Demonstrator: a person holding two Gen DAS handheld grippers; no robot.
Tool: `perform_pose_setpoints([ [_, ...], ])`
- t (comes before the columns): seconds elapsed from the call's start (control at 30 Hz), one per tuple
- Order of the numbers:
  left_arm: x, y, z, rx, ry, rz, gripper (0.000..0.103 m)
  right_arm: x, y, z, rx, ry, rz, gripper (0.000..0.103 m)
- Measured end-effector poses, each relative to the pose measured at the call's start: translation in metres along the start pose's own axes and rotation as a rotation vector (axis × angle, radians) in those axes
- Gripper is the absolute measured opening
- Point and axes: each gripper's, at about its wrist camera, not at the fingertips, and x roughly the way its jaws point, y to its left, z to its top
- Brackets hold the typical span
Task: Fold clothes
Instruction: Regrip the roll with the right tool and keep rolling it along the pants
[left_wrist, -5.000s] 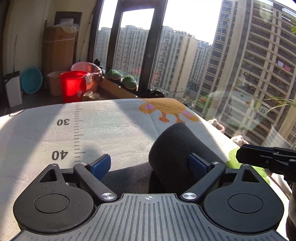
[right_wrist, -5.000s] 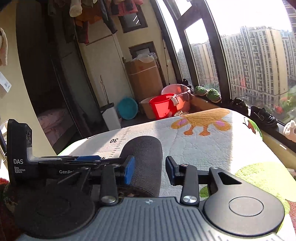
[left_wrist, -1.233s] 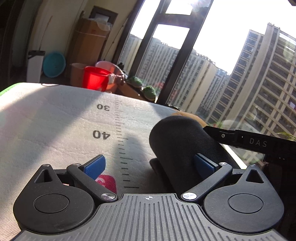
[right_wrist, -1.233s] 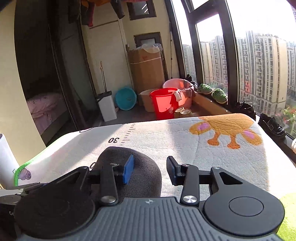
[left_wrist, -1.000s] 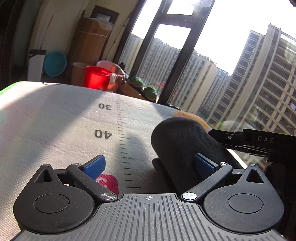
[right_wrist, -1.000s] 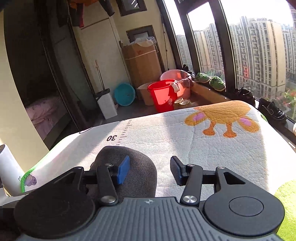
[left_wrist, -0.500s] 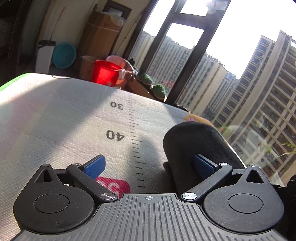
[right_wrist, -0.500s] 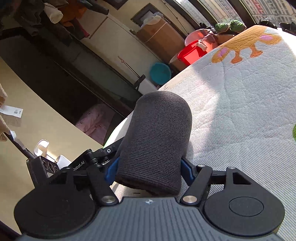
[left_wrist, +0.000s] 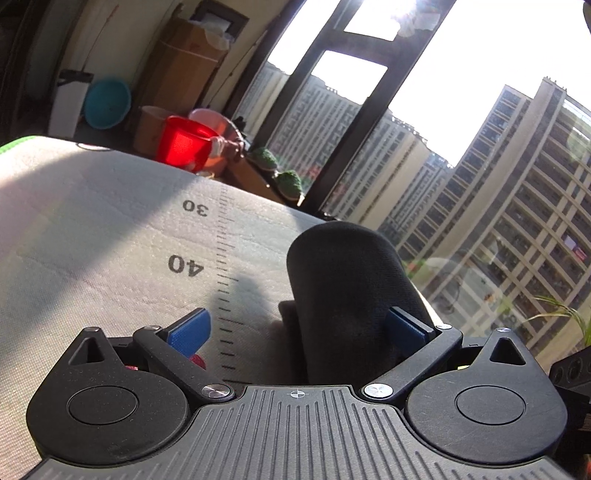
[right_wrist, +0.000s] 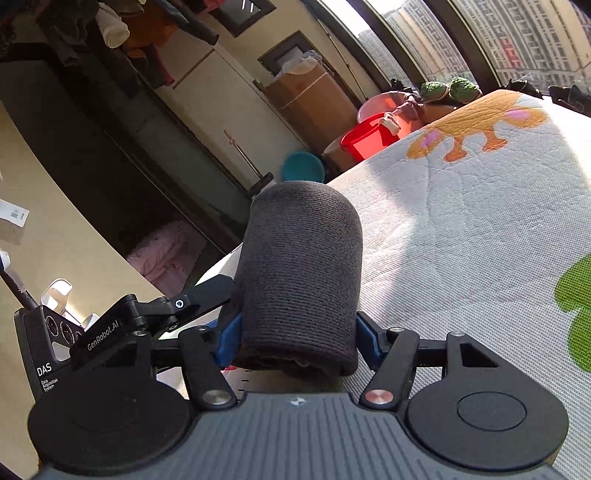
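A dark grey garment, rolled into a thick tube (right_wrist: 299, 266), lies on a white play mat (right_wrist: 461, 240) printed with a ruler scale. My right gripper (right_wrist: 297, 339) has the near end of the roll between its blue pads, and both pads touch its sides. In the left wrist view the same roll (left_wrist: 343, 280) rests against the right pad of my left gripper (left_wrist: 297, 325). That gripper's left pad (left_wrist: 190, 330) stands well clear of the roll, over bare mat (left_wrist: 110, 229). The left tool's housing (right_wrist: 51, 365) shows to the left of the roll.
Beyond the mat's far edge stand a red bucket (left_wrist: 183, 142), a teal basin (left_wrist: 107, 103) and a cardboard box (left_wrist: 184, 70). A tall window runs along the right. An orange animal print (right_wrist: 480, 118) marks the mat's far right corner.
The right gripper has rolled and sunk; the roll, earlier left of its left finger, now sits between its pads, which stand wider apart. The left gripper has hardly moved.
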Motion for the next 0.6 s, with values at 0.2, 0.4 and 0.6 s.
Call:
perform_pose_setpoints([
  [0.2, -0.001, -0.001, -0.006, 0.060, -0.038, 0.016, 0.103, 0.000, -0.002, -0.005, -0.002, -0.023, -0.041, 0.087],
  [0.4, 0.001, 0.004, -0.005, 0.036, -0.032, -0.005, 0.103, -0.002, -0.002, -0.006, -0.004, -0.038, -0.063, 0.095],
  [0.6, 0.003, 0.006, -0.004, 0.028, -0.028, -0.013, 0.103, -0.003, -0.002, -0.007, 0.005, -0.046, -0.074, 0.101],
])
